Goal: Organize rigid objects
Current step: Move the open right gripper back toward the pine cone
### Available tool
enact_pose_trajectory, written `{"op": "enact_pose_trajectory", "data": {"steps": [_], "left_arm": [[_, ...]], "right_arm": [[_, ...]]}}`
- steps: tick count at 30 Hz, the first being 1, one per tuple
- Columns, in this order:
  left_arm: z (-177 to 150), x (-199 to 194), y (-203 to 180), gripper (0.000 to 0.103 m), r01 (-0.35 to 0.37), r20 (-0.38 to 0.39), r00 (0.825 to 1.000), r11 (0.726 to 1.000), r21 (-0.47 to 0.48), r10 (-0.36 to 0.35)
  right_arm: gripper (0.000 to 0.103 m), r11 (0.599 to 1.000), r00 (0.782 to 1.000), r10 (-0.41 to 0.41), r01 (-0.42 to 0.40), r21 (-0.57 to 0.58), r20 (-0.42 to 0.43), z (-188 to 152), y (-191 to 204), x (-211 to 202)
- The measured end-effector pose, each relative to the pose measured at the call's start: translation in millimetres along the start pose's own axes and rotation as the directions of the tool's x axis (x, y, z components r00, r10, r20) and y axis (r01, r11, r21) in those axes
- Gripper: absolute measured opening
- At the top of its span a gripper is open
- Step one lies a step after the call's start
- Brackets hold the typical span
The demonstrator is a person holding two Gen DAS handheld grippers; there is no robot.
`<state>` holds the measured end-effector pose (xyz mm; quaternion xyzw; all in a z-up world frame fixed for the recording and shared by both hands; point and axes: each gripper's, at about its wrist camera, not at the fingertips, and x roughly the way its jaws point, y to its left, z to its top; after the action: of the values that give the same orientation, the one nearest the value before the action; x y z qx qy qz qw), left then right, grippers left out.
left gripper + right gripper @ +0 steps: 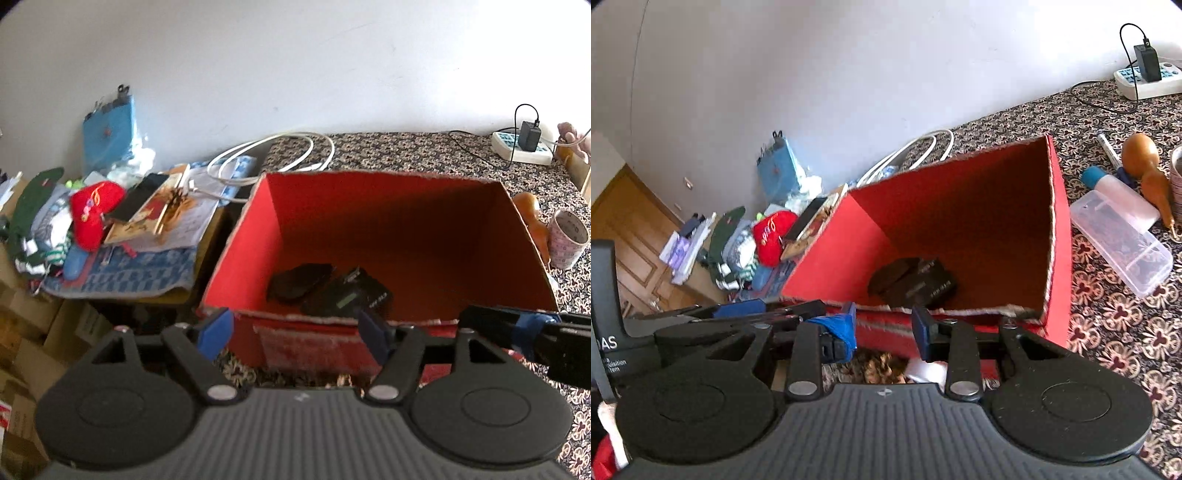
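Note:
A red cardboard box [369,206] stands open on the patterned cloth, its near wall just beyond both grippers. Two black things lie on its floor: a flat black case [299,282] and a black device with a small green display [351,297]; the right wrist view shows the same case [892,277] and device [929,286] in the box [960,221]. My left gripper [293,336] is open wide and empty, in front of the box's near wall. My right gripper [884,332] is open narrowly with nothing between its blue pads, close to the left one.
Right of the box lie a clear plastic container [1123,243], a blue-capped bottle [1119,192], a marker [1108,147], a brown gourd [532,218] and a patterned cup [567,238]. A power strip [521,146] and white cable [280,155] sit behind. A red cap [92,214] tops a clutter pile on the left.

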<state>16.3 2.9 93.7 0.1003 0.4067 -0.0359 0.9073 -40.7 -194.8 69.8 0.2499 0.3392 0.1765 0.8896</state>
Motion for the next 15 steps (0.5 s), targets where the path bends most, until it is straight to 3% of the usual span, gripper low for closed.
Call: {"op": "enact_pose_trajectory", "data": {"steps": [7,15], "left_arm": [[-21,-9,-9,0.076,-0.043,-0.039,0.998,0.999,-0.010,0.042],[-48,-4,-18,0.078,-0.090,-0.106,0.990,0.996,-0.014,0.088]], "right_arm": [[0.017,0.999,0.998,0.001,-0.004,-0.044,-0.063,-21,3,-1],[0.019,1.000,0.991,-0.025,0.024,-0.007,-0.131,-41,-6,5]]}}
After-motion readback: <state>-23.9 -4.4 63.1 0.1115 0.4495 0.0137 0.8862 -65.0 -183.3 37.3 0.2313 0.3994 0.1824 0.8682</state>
